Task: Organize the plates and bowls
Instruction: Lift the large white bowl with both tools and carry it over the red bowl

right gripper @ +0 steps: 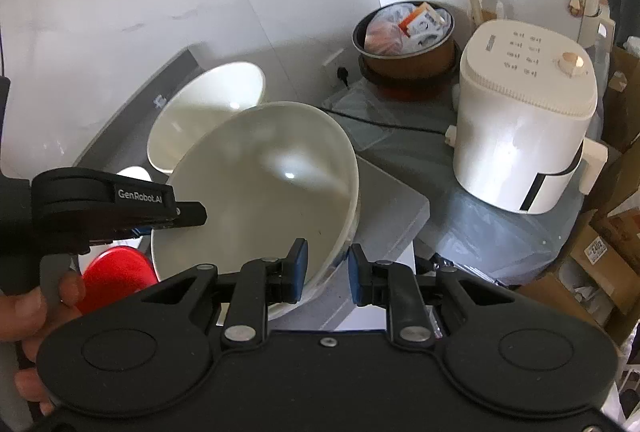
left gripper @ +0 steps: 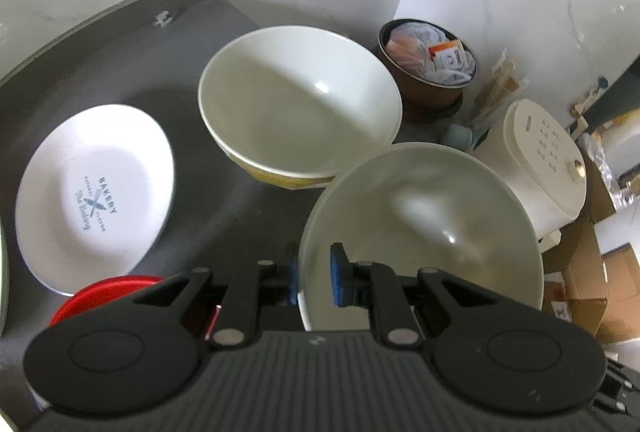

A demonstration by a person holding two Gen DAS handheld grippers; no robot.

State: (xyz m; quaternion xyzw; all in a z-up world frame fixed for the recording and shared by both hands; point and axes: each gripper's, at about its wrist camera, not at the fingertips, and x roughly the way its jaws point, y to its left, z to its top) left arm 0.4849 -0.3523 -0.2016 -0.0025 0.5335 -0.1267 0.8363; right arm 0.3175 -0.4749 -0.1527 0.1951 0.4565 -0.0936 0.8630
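A pale grey-white bowl point(left gripper: 420, 232) fills the near right of the left wrist view. Its near rim runs between the blue pads of my left gripper point(left gripper: 316, 278), which is shut on it. In the right wrist view the same bowl point(right gripper: 260, 192) hangs tilted, and my right gripper point(right gripper: 328, 272) is shut on its right rim. The left gripper point(right gripper: 192, 216) reaches in from the left, held by a hand point(right gripper: 40, 304). Behind stands a second white bowl point(left gripper: 300, 104) with a yellow outside. A white plate point(left gripper: 96, 196) printed "BAKERY" lies at the left.
A red dish point(left gripper: 108, 292) lies under the left gripper. At the back right stand a brown pot point(left gripper: 428, 60) stuffed with bags and a white appliance point(right gripper: 524, 120). A translucent board point(right gripper: 384, 200) lies under the bowl. Cardboard boxes point(right gripper: 600, 264) crowd the right edge.
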